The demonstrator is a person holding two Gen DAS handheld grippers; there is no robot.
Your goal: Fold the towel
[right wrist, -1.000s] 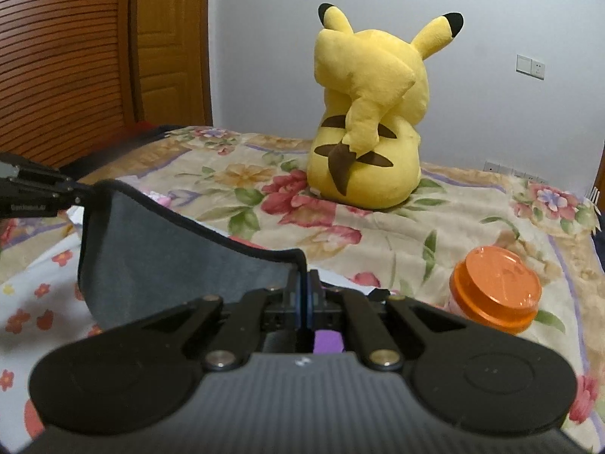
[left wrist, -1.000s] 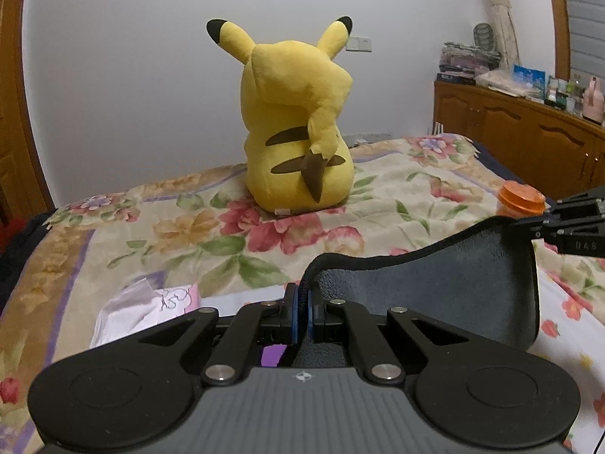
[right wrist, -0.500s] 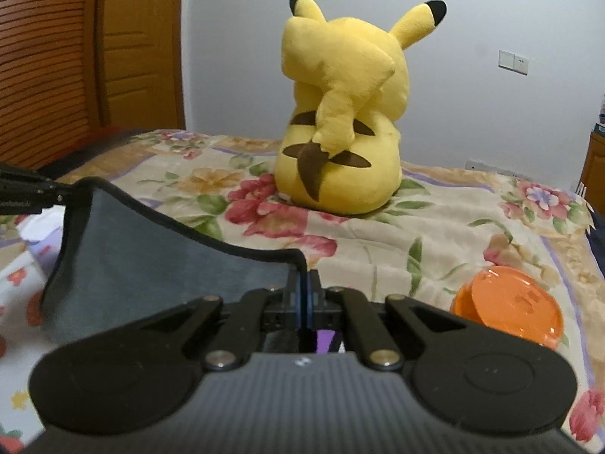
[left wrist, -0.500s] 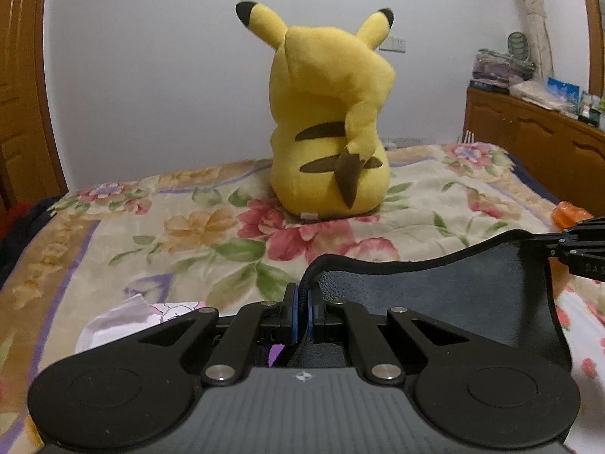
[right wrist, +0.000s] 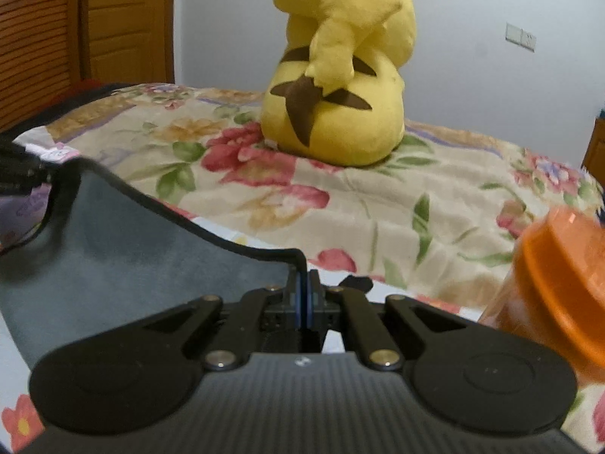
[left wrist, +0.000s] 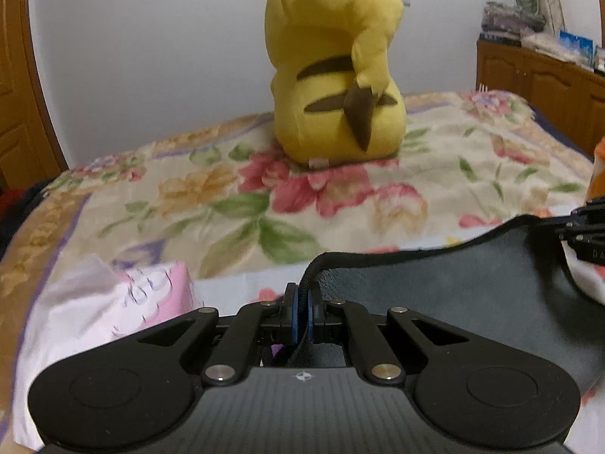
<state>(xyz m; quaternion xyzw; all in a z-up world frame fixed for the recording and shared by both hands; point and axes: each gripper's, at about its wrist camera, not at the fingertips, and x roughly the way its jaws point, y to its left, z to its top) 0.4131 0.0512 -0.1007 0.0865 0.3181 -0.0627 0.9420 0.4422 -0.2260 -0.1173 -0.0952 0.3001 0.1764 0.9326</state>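
A dark grey towel [left wrist: 472,276] with a black hem hangs stretched between my two grippers above the bed. My left gripper [left wrist: 302,302] is shut on one top corner of the towel. My right gripper [right wrist: 304,295] is shut on the other top corner; the towel [right wrist: 132,249] spreads to its left. The right gripper also shows at the right edge of the left wrist view [left wrist: 586,227], and the left gripper at the left edge of the right wrist view [right wrist: 19,170].
A yellow Pikachu plush [left wrist: 332,72] sits on the floral bedspread [left wrist: 227,196] ahead. An orange-lidded jar [right wrist: 559,287] stands close on the right. A pink-white tissue pack [left wrist: 113,302] lies at the left. A wooden cabinet [left wrist: 537,79] stands at the right, a wooden door [right wrist: 124,19] at the left.
Both grippers have moved forward and lower with the towel. The plush, the jar and the tissue pack now look larger and closer.
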